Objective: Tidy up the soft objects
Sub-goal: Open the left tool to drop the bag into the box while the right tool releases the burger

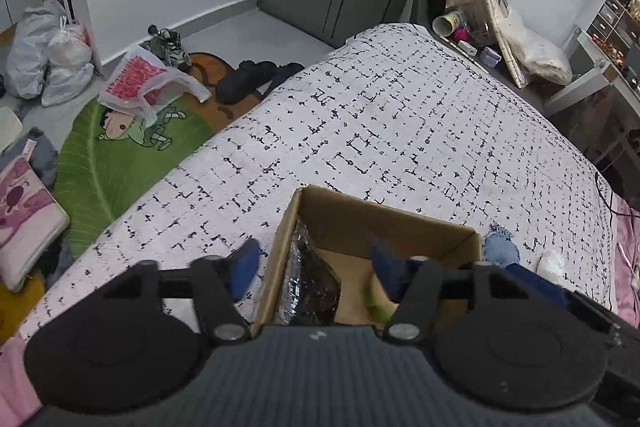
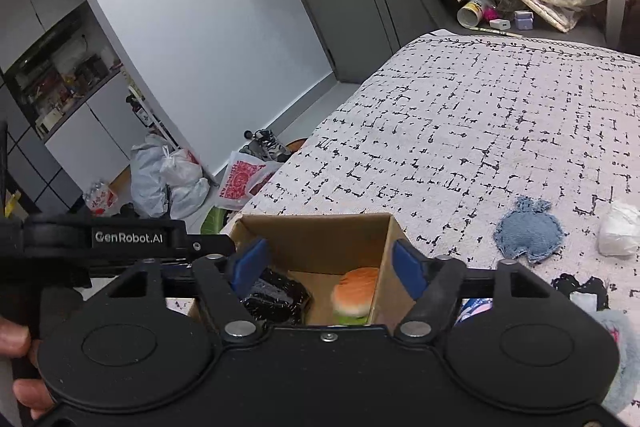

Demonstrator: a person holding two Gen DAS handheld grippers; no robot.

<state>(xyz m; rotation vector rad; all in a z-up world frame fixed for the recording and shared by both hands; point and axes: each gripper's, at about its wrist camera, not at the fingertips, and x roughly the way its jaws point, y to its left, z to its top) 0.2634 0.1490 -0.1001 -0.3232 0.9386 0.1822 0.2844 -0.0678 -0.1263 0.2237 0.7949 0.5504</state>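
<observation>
Both tongs wide apart, empty, over brown cardboard box (image 2: 316,239) on bed.
Left gripper (image 1: 316,267) & right gripper (image 2: 328,263) hide box front; blurred orange-green burger plush (image 2: 356,293) inside, dark crinkly packet (image 1: 310,275) partly cut off.

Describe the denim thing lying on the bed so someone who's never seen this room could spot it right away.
Start at the bed with the white, black-dashed bedspread, then find the open cardboard box on it. Just right of the box lies the denim patch, flat on the cover. It is blue, apple-shaped with frayed edges, unlike the crumpled white wad further right.
</observation>
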